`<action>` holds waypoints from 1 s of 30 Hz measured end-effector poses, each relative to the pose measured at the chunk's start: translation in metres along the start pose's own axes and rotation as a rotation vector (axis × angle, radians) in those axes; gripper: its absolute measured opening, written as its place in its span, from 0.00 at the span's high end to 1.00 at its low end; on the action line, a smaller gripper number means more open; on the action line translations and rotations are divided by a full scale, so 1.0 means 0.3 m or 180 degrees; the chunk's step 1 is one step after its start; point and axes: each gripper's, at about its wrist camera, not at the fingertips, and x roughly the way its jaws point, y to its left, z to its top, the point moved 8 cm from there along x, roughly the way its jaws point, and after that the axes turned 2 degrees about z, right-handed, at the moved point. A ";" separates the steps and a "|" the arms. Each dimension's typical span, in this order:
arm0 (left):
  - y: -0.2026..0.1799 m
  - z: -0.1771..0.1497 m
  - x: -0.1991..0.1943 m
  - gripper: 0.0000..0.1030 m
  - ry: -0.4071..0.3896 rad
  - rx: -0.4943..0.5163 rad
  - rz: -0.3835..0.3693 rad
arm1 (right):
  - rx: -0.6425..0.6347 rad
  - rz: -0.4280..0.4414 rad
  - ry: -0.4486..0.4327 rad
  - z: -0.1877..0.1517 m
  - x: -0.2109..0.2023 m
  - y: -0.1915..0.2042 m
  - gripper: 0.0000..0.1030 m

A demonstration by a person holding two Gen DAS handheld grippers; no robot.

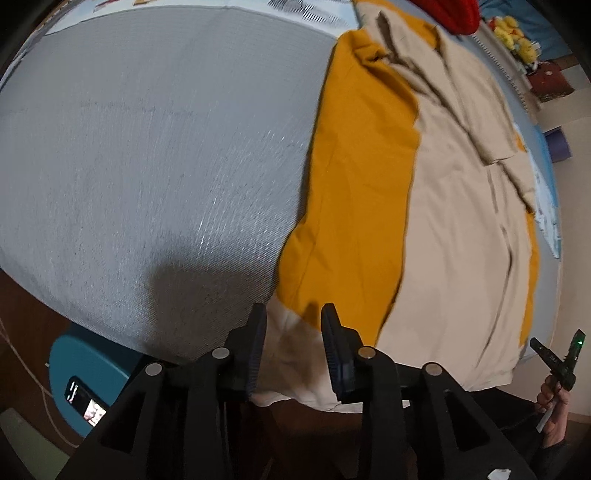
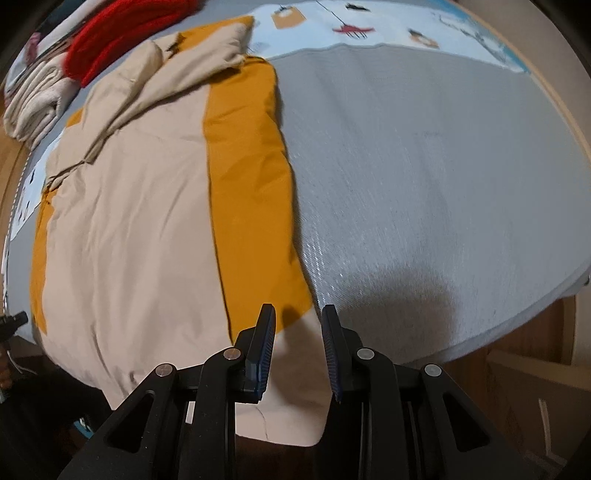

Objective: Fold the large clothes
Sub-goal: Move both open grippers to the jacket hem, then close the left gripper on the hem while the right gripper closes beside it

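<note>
A large garment (image 1: 369, 184), mustard-orange with a beige layer folded over it, lies flat on the grey bed cover (image 1: 147, 147). Its pale hem hangs over the near edge of the bed. My left gripper (image 1: 293, 317) points down over the hem's left corner; it is open, and the cloth shows in the gap without the pads pressing on it. Over the garment's (image 2: 129, 221) right hem corner, beside the bare grey cover (image 2: 443, 166), my right gripper (image 2: 298, 314) is open in the same way. A hand holds the right gripper (image 1: 557, 365) at the lower right of the left wrist view.
A red knitted item (image 2: 122, 33) and a stack of folded cream cloth (image 2: 33, 103) lie at the far end of the bed. Yellow plush toys (image 1: 513, 33) sit beyond it. A teal stool (image 1: 74, 354) carrying a phone (image 1: 85, 402) stands on the wooden floor.
</note>
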 end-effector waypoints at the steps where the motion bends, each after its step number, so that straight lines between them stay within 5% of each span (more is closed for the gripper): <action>1: 0.000 0.002 0.005 0.72 0.0023 -0.0005 0.0014 | 0.0029 0.0015 0.0057 -0.007 0.011 -0.004 0.71; 9: 0.028 -0.013 0.047 0.68 0.0166 -0.0008 0.0133 | -0.0002 -0.0025 0.0364 -0.051 0.082 0.001 0.68; 26: -0.012 -0.056 0.103 0.68 0.0239 0.0196 0.0339 | -0.0022 -0.0150 0.0466 -0.063 0.129 0.038 0.63; 30: -0.058 -0.075 0.119 0.83 0.0228 0.0312 0.0407 | -0.0092 -0.0188 0.0484 -0.078 0.138 0.061 0.63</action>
